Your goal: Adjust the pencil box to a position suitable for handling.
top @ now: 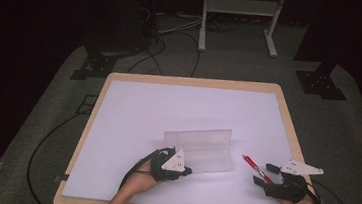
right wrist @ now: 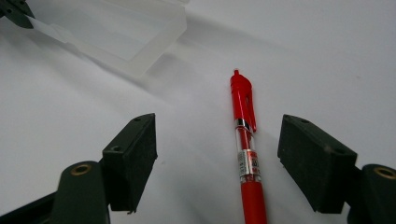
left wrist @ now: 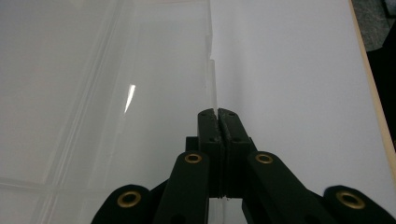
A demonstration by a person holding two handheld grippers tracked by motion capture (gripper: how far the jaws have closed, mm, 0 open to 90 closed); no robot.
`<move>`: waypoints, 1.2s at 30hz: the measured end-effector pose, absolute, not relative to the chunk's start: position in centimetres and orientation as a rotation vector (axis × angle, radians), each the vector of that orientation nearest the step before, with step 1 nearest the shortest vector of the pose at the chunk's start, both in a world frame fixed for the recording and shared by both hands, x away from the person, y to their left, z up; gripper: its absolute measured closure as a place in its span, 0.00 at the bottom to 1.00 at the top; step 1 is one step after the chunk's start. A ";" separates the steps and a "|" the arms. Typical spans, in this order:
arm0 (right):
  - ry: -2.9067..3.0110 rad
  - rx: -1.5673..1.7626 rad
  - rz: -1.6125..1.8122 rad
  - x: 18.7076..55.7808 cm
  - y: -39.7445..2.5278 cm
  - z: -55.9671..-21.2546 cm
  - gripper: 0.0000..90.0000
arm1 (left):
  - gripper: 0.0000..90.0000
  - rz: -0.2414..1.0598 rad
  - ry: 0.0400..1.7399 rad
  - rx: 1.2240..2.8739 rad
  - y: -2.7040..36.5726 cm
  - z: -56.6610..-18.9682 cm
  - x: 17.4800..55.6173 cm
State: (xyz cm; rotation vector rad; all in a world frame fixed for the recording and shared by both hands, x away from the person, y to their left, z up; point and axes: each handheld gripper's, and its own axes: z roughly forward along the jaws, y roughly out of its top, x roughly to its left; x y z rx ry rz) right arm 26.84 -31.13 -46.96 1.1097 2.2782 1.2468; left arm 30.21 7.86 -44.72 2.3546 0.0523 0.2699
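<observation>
A clear plastic box (top: pixel 204 149) lies open in the middle of the white table (top: pixel 168 106), its lid standing upright behind the tray. My left gripper (top: pixel 187 171) is at the tray's left front corner. In the left gripper view the left gripper (left wrist: pixel 218 114) is shut on a thin clear wall of the box (left wrist: pixel 212 79). A red pen (top: pixel 255 167) lies flat to the right of the box. My right gripper (top: pixel 263 173) is open low over it. In the right gripper view the pen (right wrist: pixel 245 135) lies between the wide jaws of the right gripper (right wrist: pixel 217 135), untouched.
The table's wooden rim (top: pixel 291 137) runs close by on the right. The box's corner (right wrist: pixel 140 42) sits just beyond the pen, with the left gripper's tip (right wrist: pixel 14 11) at the far left. Stands and cables (top: pixel 175 36) are on the floor behind the table.
</observation>
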 end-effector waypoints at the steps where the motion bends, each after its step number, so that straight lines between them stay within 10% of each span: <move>1: 2.278 1.110 1.247 26.8 -31.1 -47.0 0.30 | 0.99 0.270 0.052 2.355 7.9 -44.7 30.2; 23: 2.306 1.113 1.226 27.0 -30.7 -47.2 0.33 | 0.97 0.150 0.086 2.390 7.8 -46.0 30.9; 36: 2.304 1.126 1.200 27.3 -30.5 -47.3 0.34 | 0.74 0.129 0.117 2.335 8.6 -45.1 30.6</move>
